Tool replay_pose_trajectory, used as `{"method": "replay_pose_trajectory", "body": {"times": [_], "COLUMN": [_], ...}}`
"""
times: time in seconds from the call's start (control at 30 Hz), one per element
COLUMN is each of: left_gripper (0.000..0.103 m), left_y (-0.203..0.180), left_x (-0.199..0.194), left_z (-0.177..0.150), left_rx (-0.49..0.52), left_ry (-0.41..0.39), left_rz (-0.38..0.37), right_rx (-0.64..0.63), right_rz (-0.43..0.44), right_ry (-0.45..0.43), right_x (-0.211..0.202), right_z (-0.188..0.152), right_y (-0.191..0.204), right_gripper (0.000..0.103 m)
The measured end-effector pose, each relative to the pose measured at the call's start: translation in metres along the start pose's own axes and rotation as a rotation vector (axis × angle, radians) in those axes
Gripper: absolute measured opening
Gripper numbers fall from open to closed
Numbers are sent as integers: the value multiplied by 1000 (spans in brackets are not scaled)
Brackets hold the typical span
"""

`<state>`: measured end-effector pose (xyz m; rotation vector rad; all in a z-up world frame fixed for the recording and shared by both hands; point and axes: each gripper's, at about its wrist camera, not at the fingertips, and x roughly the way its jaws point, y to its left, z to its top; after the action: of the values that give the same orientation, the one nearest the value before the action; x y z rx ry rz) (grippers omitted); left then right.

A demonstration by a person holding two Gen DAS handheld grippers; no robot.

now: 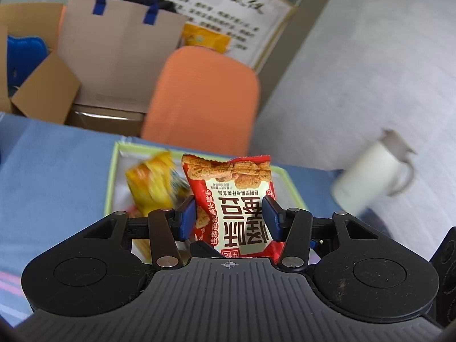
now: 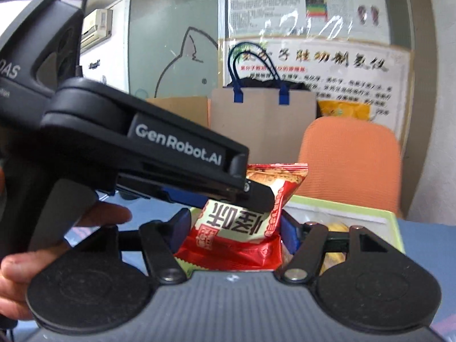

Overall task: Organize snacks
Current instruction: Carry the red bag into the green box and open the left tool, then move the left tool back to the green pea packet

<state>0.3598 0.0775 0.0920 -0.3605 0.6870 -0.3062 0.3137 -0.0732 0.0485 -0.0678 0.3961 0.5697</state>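
Nearest in the left wrist view, the left gripper (image 1: 228,216) has its two blue pads (image 1: 188,218) closed partway onto the sides of a red snack packet (image 1: 232,199), pinching it about mid-height. The packet stands upright between the jaws, its printed characters upside down and pictures of ridged crackers along its crimped top edge.

In the right wrist view, the right gripper (image 2: 232,229) has its jaws at either side of the same red snack packet (image 2: 236,230). The pads lie close against the wrapper, but I cannot tell whether they truly press it. The left gripper's black body (image 2: 159,154), marked GenRobot.AI, reaches in from ten o'clock and pinches the packet higher up. A hand (image 2: 57,233) holds its handle at eight o'clock.

Just beyond the packet sits a box with a pale green rim (image 1: 109,176) on a blue tablecloth (image 1: 57,171). Inside it, at eleven o'clock of the packet, lies a blurred yellow packet (image 1: 152,182).

At three o'clock, a white jug (image 1: 370,176) with a handle appears blurred near the table edge.

Farther back, at twelve o'clock, stands an orange chair back (image 1: 202,99). Behind it, a brown paper bag with blue handles (image 1: 119,48) stands at eleven o'clock, with an open cardboard box (image 1: 42,91) at ten o'clock. A poster with Chinese writing (image 1: 228,2) hangs on the far wall.
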Motion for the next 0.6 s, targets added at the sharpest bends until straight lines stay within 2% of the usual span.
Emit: {"method": "replay_pose_trajectory", "body": {"times": [0.1,0.2,0.27,0.33,0.5,0.6], "left_gripper": [31,40,55,63,71,75], "left_y": [15,30,36,40,20,6], "left_x": [31,46,36,17,-30,-51], "left_z": [8,2,0,-4,-21,-50], "left_rx": [-11,-16,-31,-40,8,37], "left_ry": [45,62,12,-46,-93,-87], "left_rz": [58,73,59,36,9,-22], "right_rx": [3,9,27,31,57,104], "right_rz": [18,6,-16,-33,-108,-118], "right_ry": [49,55,3,-38,-100,-68], "right_x": [30,37,21,-2,-71,-101], "right_z": [-1,-9,-9,-7,-20,-46], "right_y": [-7,-10,-15,-19,-17,-12], "right_gripper": [71,82,92,93,93,93]}}
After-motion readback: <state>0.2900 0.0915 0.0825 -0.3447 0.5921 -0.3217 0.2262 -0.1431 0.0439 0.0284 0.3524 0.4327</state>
